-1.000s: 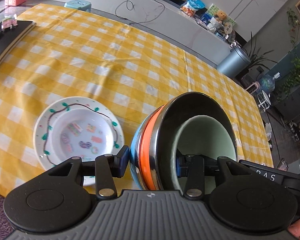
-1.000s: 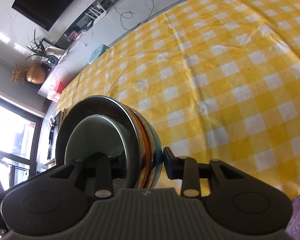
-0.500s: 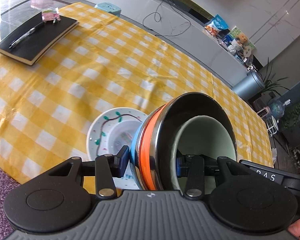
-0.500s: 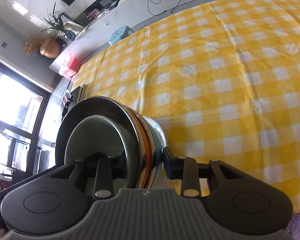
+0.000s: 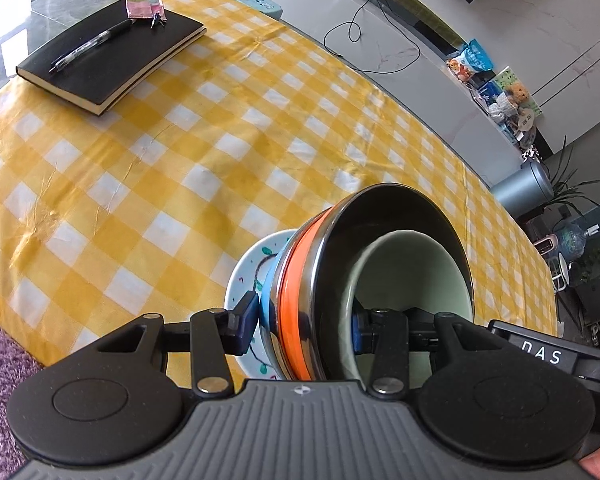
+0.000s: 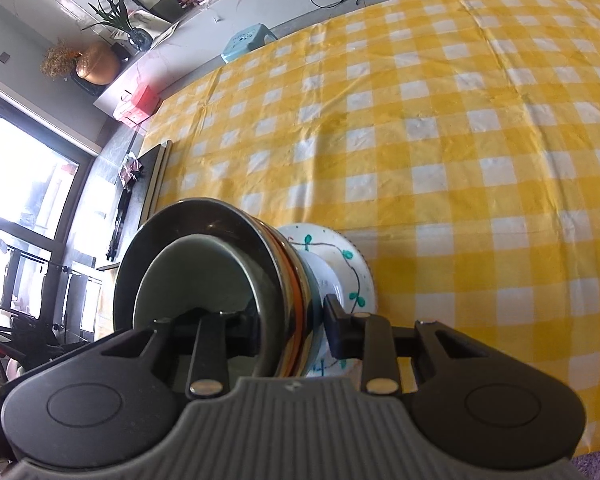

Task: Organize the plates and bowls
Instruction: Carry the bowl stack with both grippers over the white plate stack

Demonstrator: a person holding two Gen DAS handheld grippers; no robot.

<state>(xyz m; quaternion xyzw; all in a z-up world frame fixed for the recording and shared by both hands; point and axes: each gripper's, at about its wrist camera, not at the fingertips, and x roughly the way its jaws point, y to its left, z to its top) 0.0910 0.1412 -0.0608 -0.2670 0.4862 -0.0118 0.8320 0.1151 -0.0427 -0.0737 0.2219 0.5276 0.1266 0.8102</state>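
A nested bowl stack [image 5: 296,280], with a blue bowl outermost, then an orange one, a steel one and a pale green bowl [image 5: 412,272] innermost, hangs tilted between both grippers. My left gripper [image 5: 302,326] is shut on the stack's wall, one pad outside and one inside the green bowl. My right gripper [image 6: 292,326] grips the opposite wall of the bowl stack [image 6: 204,220] the same way, its jaws closing tighter. Directly beneath sits a white painted plate [image 5: 246,264], partly hidden, also seen in the right wrist view [image 6: 340,248].
A yellow checked tablecloth [image 5: 180,160] covers the table. A black notebook [image 5: 108,56] with a pen lies at the far left corner. The table's near edge borders a purple rug [image 5: 0,360]. A blue stool [image 6: 244,42] stands beyond the far edge.
Both grippers have carried the stack sideways to above the painted plate, which now lies mostly hidden under it. The notebook has come into fuller view.
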